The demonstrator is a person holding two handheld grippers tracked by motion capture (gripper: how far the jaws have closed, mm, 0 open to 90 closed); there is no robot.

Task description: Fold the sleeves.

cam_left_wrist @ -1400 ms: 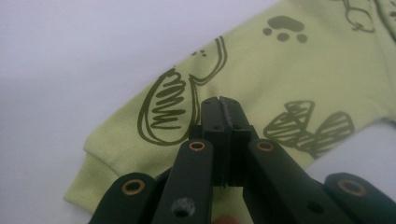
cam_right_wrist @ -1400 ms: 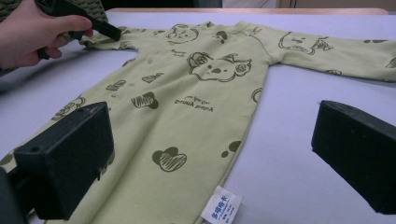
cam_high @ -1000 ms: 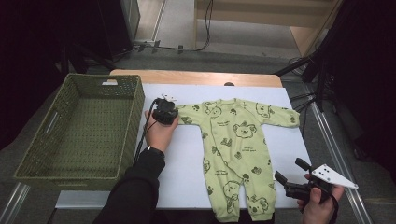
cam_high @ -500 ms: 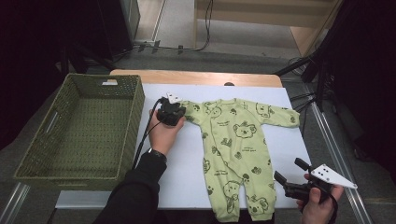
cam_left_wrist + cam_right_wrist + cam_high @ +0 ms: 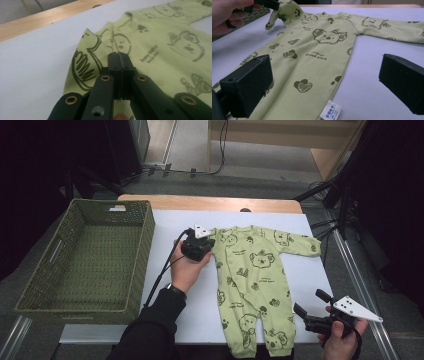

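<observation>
A light green baby romper [image 5: 252,275] with bear prints lies flat on the white table cover [image 5: 192,312], legs toward me. My left gripper [image 5: 201,243] is shut on the romper's left sleeve and holds it lifted and folded in toward the chest. In the left gripper view the jaws [image 5: 119,58] meet on the green cloth, with the sleeve fold [image 5: 86,61] beside them. In the right gripper view the raised sleeve [image 5: 274,16] hangs from that gripper. My right gripper [image 5: 307,316] stands open near the romper's right leg, and nothing is between its pads [image 5: 249,85].
A green woven basket [image 5: 85,255] stands empty at the left of the table cover. A wooden table edge [image 5: 210,202] runs along the back. A white label [image 5: 330,112] sticks out of the romper's side seam. The romper's right sleeve [image 5: 300,245] lies stretched out.
My left gripper has moved right and a little up, drawing the left sleeve in over the romper's chest. The right gripper has stayed where it was.
</observation>
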